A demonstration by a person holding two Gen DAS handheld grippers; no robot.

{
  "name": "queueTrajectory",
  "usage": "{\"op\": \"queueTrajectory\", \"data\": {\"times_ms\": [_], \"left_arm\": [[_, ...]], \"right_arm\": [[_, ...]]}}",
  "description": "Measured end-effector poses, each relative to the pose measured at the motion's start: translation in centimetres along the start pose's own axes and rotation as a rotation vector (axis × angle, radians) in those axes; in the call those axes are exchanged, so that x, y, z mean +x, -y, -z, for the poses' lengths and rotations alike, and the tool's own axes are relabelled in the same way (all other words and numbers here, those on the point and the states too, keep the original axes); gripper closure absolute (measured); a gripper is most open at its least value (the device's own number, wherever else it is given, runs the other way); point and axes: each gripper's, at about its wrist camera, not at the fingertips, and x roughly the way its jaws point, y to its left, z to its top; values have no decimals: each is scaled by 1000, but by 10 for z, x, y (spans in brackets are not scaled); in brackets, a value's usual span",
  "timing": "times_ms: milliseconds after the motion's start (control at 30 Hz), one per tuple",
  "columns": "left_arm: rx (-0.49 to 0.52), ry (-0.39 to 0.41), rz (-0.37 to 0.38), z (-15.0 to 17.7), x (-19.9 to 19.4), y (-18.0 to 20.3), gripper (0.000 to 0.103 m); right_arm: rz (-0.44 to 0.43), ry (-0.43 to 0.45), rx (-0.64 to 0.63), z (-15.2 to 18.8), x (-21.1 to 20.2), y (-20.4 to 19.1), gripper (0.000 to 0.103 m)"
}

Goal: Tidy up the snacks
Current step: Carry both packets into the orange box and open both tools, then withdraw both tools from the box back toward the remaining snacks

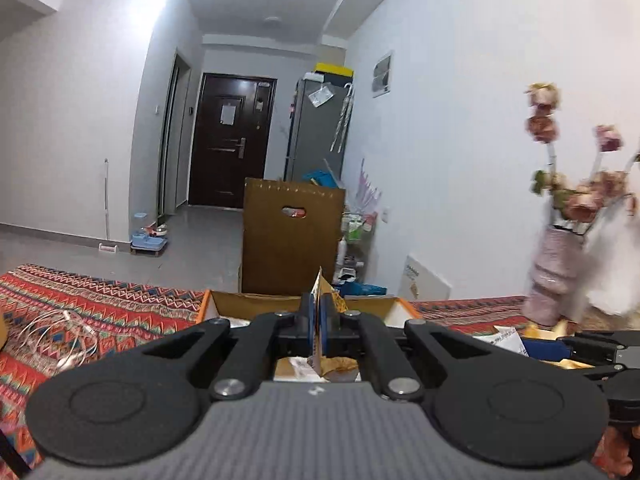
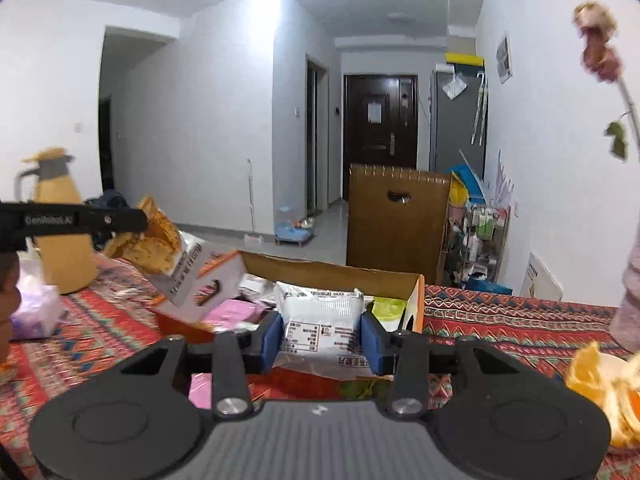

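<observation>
Between my right gripper's [image 2: 322, 336] blue pads [image 2: 269, 338] sat a white plastic snack packet with black print [image 2: 320, 320], pinched at both side edges and held over the open cardboard box with orange outer walls [image 2: 416, 300]. Inside that box I could see a pink packet [image 2: 236, 312] and a yellow-green one [image 2: 388, 308] lying loose. My left gripper [image 1: 319, 322] was pressed shut on the thin edge of an orange-and-yellow foil snack bag [image 1: 320, 292], which stood upright between the pads above the same box [image 1: 248, 304]. From the right wrist camera, that left tool [image 2: 80, 220] reached in from the left edge, with the crinkled orange bag [image 2: 156, 236] hanging at its tip just above the box's raised white flap [image 2: 196, 276]. Under everything lay a red patterned tablecloth [image 2: 512, 320]. A yellow jug with a grey collar [image 2: 60, 220] stood on it at the left, well apart from the box. Peeled orange pieces [image 2: 608, 384] lay at the right, and a pale pink vase of dried flowers [image 1: 560, 264] stood blurred near them.
</observation>
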Motion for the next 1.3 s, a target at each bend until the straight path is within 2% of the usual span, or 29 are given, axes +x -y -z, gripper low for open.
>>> {"op": "queueTrajectory", "data": {"times_ms": [100,267,400,500,600,667,700,733,900,967,1033,1100,1167,1300], "left_arm": [[-88,-75,-6,4,55,-27,99],[-272,-148,45,31,106,-69,99],[-294,-227,78,45,130,-76,99],[-256,-304,50,53,137,-74,98],[-200,-298,13,53,134,-67,90],[-173,-277,22,51,129,-62,70],[-164,-266,24,50,126,-60,52],[-153,-251,23,48,122,-57,48],[-97,-214,-2,32,111,-48,48],[-74,-172,2,22,95,-42,47],[-62,-125,7,13,76,-37,37],[-49,-89,19,8,52,-30,31],[-28,-84,35,7,28,-23,31],[7,-85,49,12,-19,-10,21]], "right_arm": [[21,-56,37,-3,54,10,61],[64,-123,92,8,121,22,61],[87,-187,74,17,146,20,61],[121,-232,50,23,153,17,57],[129,-235,57,23,155,20,49],[114,-227,55,20,153,19,43],[117,-221,52,18,151,19,41],[124,-208,48,16,147,18,39],[133,-141,66,0,121,21,37],[135,-97,74,-9,103,22,37],[128,-49,79,-18,80,20,32],[119,-17,75,-21,59,15,27],[104,-2,50,-21,34,7,26],[91,5,3,-16,-9,-8,20]]}}
